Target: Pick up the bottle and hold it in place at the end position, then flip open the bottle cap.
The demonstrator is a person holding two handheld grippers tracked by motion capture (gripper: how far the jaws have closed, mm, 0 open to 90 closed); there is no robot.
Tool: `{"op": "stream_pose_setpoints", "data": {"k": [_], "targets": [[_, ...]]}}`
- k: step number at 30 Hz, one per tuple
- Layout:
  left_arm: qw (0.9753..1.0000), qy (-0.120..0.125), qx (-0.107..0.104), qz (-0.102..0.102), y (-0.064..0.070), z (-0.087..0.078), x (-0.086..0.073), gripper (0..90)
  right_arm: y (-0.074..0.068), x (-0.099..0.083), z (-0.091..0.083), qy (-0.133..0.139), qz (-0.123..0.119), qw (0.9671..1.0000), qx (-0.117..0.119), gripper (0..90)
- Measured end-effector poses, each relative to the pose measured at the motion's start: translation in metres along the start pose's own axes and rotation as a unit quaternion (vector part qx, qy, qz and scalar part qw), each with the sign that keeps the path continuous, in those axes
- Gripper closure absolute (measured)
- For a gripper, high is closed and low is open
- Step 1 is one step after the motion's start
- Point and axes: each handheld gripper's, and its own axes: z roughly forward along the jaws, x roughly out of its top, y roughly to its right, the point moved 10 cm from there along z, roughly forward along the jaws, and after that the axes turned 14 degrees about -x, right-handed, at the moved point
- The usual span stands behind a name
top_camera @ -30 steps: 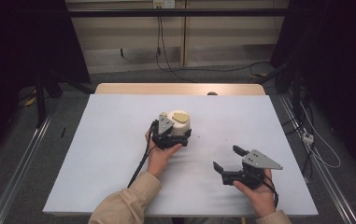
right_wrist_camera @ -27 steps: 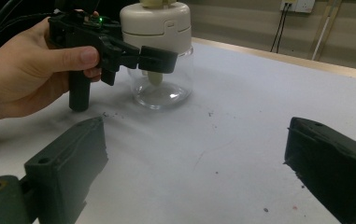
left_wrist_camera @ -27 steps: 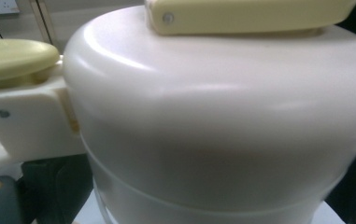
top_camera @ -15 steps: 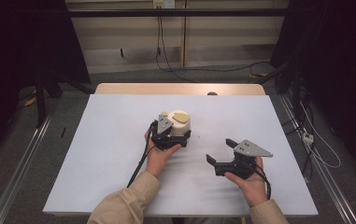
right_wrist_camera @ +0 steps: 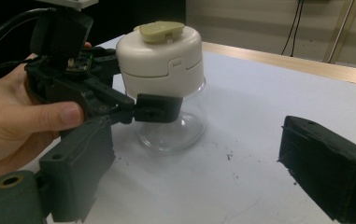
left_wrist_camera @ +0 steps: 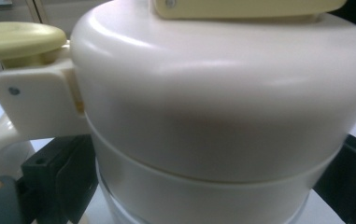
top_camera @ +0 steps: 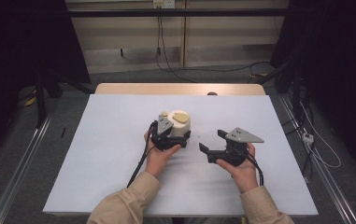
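Observation:
A small jar [top_camera: 180, 122] with a cream lid, a yellow-green cap and a clear glass body [right_wrist_camera: 172, 130] stands upright near the middle of the white table [top_camera: 110, 140]. My left gripper [top_camera: 174, 136] is shut on the jar from the near side, its jaws pressing either side just below the lid [left_wrist_camera: 222, 107]. In the right gripper view, one left jaw pad [right_wrist_camera: 157, 108] lies against the glass. My right gripper [top_camera: 212, 141] is open with nothing in it. It hovers just right of the jar, its jaws [right_wrist_camera: 203, 172] pointing at it across a short gap.
A wooden strip [top_camera: 180, 88] runs along the table's far edge. Metal rails [top_camera: 17, 172] flank the table on the floor, and cables [top_camera: 316, 149] lie at the right. Dark specks [right_wrist_camera: 231, 158] dot the table surface near the jar.
My right gripper has moved left and slightly forward, closer to the jar, still open. The left gripper and the jar have stayed in place.

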Motion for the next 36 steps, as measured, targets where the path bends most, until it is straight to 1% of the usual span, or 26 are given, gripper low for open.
{"op": "stream_pose_setpoints", "data": {"k": [5, 9, 12, 13, 15, 16, 18, 19, 23, 25, 27, 28, 31, 36], "targets": [[1.0000, 0.001, 0.000, -0.002, 0.000, 0.000, 0.000, 4.6, -0.002, 0.007, 0.008, -0.009, 0.000, 1.0000, 0.002, 10.2], [1.0000, 0.001, 0.000, -0.002, 0.000, 0.000, 0.000, 4.6, -0.002, 0.013, 0.015, -0.010, 0.010, 0.9999, 0.002, 12.7], [1.0000, 0.000, 0.000, -0.001, 0.000, 0.000, 0.000, 4.6, -0.004, 0.018, 0.019, -0.012, 0.010, 0.9999, 0.005, 21.1], [1.0000, 0.000, 0.000, -0.001, 0.000, 0.000, 0.000, 4.6, -0.005, 0.019, 0.020, -0.012, 0.011, 0.9998, 0.010, 23.5], [1.0000, 0.000, 0.000, -0.001, 0.000, 0.000, 0.000, 4.6, -0.005, 0.022, 0.022, -0.014, 0.017, 0.9997, 0.011, 26.1], [1.0000, 0.001, 0.000, -0.002, 0.000, 0.000, 0.000, 4.6, -0.005, 0.023, 0.022, -0.015, 0.019, 0.9996, 0.013, 29.8], [1.0000, 0.000, 0.000, -0.002, 0.000, 0.000, 0.000, 4.6, -0.005, 0.026, 0.024, -0.016, 0.023, 0.9995, 0.013, 34.0], [1.0000, 0.000, 0.000, -0.002, 0.000, 0.000, 0.000, 4.6, -0.005, 0.026, 0.025, -0.018, 0.020, 0.9995, 0.015, 38.2], [1.0000, 0.001, 0.000, -0.002, 0.000, 0.000, 0.000, 4.6, -0.003, 0.030, 0.028, -0.016, 0.017, 0.9997, 0.010, 47.2], [1.0000, 0.001, 0.000, -0.002, 0.000, 0.000, 0.000, 4.6, -0.007, 0.029, 0.029, -0.020, 0.014, 0.9994, 0.024, 51.9], [1.0000, 0.001, 0.001, -0.002, 0.000, 0.000, 0.000, 4.6, -0.007, 0.028, 0.030, -0.021, 0.006, 0.9996, 0.017, 55.6], [1.0000, 0.001, 0.001, -0.002, 0.000, 0.000, 0.000, 4.6, -0.007, 0.028, 0.031, -0.021, 0.003, 0.9996, 0.019, 56.7], [1.0000, 0.001, 0.001, -0.002, 0.000, 0.000, 0.000, 4.6, -0.009, 0.028, 0.033, -0.027, 0.005, 0.9993, 0.027, 58.8], [1.0000, 0.001, 0.001, -0.002, 0.000, 0.000, 0.000, 4.6, -0.012, 0.030, 0.035, -0.031, -0.008, 0.9991, 0.029, 61.5]]}}
